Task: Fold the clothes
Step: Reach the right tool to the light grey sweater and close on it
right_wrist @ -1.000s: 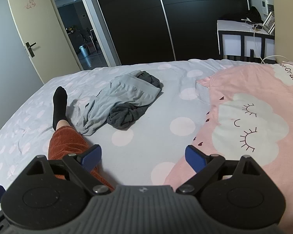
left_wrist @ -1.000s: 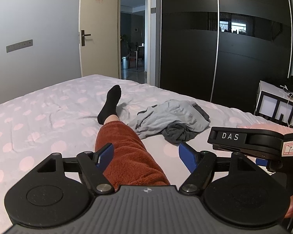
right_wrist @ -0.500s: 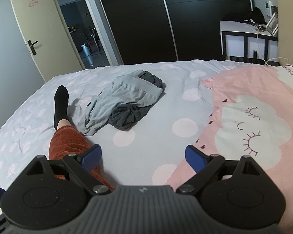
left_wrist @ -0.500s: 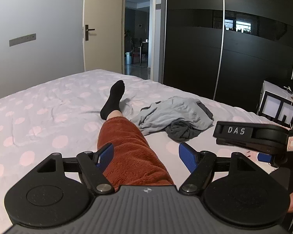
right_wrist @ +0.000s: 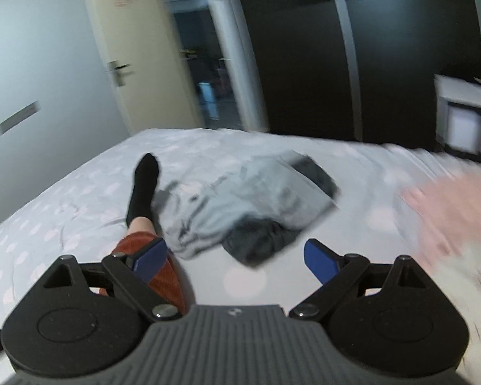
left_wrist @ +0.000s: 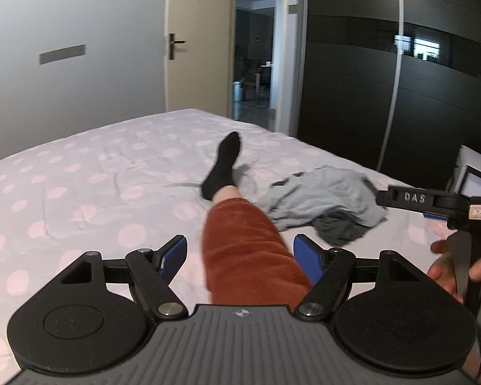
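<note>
A: Where are the clothes?
B: The light grey garment [right_wrist: 240, 199] lies crumpled on the bed [right_wrist: 80, 192], over a dark grey one [right_wrist: 256, 243], just right of the outstretched leg [left_wrist: 243, 250].
A: And the claws?
B: Left claw [left_wrist: 240, 255] and right claw [right_wrist: 234, 258] both gape wide, empty, short of the pile.

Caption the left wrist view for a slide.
Open left claw faces crumpled grey clothes on a dotted bed, beside an outstretched leg.
</note>
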A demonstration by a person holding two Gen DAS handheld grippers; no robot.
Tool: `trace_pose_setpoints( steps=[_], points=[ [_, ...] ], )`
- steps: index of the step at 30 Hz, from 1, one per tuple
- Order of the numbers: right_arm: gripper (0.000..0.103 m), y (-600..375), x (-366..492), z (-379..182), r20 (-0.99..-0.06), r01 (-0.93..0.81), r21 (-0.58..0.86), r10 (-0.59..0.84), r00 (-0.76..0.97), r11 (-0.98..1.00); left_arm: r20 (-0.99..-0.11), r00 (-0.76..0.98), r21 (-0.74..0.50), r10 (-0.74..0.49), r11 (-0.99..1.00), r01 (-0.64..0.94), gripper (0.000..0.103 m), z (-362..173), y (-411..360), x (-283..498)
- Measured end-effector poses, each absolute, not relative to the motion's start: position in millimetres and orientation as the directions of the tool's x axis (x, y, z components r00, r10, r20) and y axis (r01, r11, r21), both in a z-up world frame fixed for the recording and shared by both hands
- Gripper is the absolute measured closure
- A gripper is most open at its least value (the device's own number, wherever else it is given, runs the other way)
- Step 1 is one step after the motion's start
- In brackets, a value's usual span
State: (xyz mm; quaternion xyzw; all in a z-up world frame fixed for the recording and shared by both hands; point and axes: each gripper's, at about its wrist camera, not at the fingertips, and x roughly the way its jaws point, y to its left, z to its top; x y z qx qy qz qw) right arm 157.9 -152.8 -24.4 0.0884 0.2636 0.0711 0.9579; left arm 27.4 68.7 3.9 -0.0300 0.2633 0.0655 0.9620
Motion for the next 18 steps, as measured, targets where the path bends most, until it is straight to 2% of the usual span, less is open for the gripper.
trace_pose_setpoints(
  steps=[5,8,12,18],
  points=[
    [0.01,-141.8,232.6,-55.8,-0.503,-0.257,0.094,0.269,0.821,0.962,-0.531,0.826,-0.016,0.192,0.972,-0.236,0.017,-3.0,107.0,39.6],
    [0.012,-127.0,278.8,-77.8,-0.505,-0.289,0.001,0.25,0.826,0.957,-0.552,0.8,-0.035,0.235,0.952,-0.304,0.017,-9.1,133.4,42.7],
    [0.028,-111.3,332.8,-105.2,-0.552,-0.287,-0.045,0.216,0.806,0.957,-0.582,0.764,-0.058,0.279,0.923,-0.381,0.017,-19.7,163.3,42.4],
    [0.037,-97.9,390.4,-138.8,-0.628,-0.241,-0.083,0.137,0.766,0.967,-0.636,0.709,-0.072,0.305,0.891,-0.448,0.017,-39.1,192.2,39.4]
  ],
)
